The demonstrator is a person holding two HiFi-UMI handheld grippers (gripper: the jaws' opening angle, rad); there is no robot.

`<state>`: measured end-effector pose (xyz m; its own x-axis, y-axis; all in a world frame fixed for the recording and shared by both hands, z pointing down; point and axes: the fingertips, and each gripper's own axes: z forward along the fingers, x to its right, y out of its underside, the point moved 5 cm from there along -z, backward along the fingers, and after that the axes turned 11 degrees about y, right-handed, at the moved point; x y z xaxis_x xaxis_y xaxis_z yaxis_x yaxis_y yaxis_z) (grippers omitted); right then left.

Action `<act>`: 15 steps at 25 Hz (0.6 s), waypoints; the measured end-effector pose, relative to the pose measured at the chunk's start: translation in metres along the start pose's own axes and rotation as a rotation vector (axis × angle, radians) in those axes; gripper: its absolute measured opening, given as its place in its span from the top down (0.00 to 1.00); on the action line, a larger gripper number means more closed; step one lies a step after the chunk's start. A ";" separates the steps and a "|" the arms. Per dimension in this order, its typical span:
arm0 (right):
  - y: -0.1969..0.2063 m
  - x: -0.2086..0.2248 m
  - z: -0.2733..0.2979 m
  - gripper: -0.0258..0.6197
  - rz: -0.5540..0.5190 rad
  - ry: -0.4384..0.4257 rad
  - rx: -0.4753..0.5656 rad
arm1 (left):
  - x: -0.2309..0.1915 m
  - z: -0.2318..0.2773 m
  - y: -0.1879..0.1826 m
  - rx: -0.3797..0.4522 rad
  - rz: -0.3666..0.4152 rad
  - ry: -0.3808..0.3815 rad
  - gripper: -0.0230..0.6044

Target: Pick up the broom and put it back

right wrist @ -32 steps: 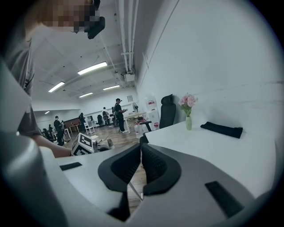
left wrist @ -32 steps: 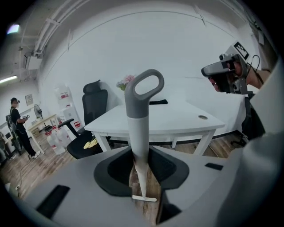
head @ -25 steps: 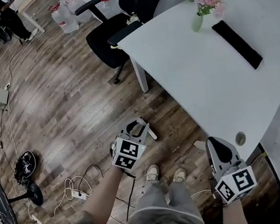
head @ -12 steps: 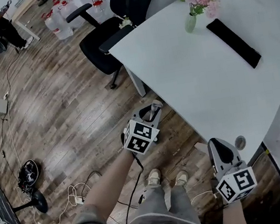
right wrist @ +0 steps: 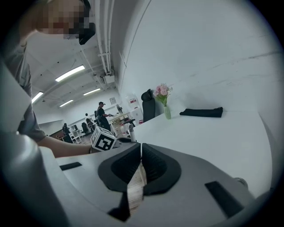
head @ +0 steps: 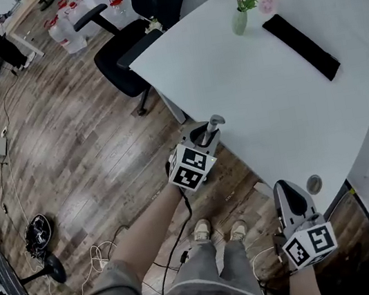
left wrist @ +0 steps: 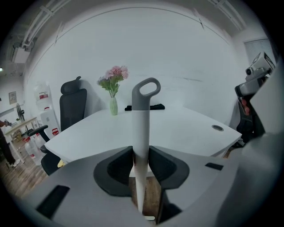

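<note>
While the right hand-held gripper [right wrist: 141, 153] hangs aside with jaws closed on nothing, the left hand-held gripper [left wrist: 141, 156] clamps the broom [left wrist: 141, 119] by its white shaft, long axis upright through the jaws, grey loop topmost, the table [left wrist: 191, 126] just beyond.

I am stretching my bare left forearm [head: 149, 230] forward, holding the left tongs [head: 204, 136] at the near edge of the desk [head: 267, 94] with their tips tilting a little downward. Their jaws are pressing on both sides of the white broom handle [left wrist: 142, 119], which is standing upright between them. I am holding the right tongs [head: 287, 193] low at my right side, close to the same edge, jaws together and gripping nothing.
</note>
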<state>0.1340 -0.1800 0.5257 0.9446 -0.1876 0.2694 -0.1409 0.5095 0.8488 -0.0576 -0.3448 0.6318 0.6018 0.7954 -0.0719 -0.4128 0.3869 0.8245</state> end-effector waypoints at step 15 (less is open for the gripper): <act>-0.054 -0.017 -0.021 0.90 -0.140 -0.092 0.070 | 0.029 -0.063 -0.035 0.010 -0.032 0.005 0.63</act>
<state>0.1315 -0.1870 0.4660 0.9256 -0.3308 0.1841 -0.0330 0.4139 0.9097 -0.0688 -0.3053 0.5655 0.6110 0.7851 -0.1014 -0.3867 0.4078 0.8271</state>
